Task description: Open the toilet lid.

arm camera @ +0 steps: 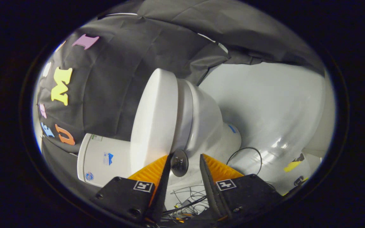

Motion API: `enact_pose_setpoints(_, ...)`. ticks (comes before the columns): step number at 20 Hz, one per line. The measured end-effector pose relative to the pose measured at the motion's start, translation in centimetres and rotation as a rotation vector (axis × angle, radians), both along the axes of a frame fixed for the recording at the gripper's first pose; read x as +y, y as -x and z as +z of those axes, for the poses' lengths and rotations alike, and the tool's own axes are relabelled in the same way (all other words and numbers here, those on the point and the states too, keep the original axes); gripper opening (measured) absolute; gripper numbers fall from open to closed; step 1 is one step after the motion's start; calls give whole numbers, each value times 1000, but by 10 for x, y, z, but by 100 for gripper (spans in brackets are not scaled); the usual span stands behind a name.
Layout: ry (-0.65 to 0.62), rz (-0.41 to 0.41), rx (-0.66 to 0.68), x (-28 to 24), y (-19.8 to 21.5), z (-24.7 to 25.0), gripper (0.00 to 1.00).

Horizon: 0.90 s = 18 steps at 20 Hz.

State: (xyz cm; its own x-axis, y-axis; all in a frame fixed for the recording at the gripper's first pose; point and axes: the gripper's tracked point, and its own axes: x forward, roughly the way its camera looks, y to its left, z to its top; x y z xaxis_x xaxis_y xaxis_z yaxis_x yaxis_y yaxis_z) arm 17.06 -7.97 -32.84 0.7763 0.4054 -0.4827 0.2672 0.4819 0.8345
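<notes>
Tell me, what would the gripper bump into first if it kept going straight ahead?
Probably the small dark round knob between the fingers of the open gripper, at the edge of the toilet lid. Depth is hard to judge here.

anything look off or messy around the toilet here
Nothing looks damaged or spilled. The toilet lid is closed on the toilet. A round dark knob on the lid's edge sits between the open gripper fingers, unclamped. Loose cables trail over the white floor beside the base, a bit untidy.
</notes>
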Motion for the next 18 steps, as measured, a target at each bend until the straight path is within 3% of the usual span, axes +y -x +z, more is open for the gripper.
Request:
enact_pose_setpoints(5, -53, -12, 3, 3, -2, 4, 29)
enact_pose_setpoints(10, -65, -50, 15, 0, 0, 13, 12)
enact_pose_setpoints(18, -142, -96, 51, 2, -2, 21, 8)
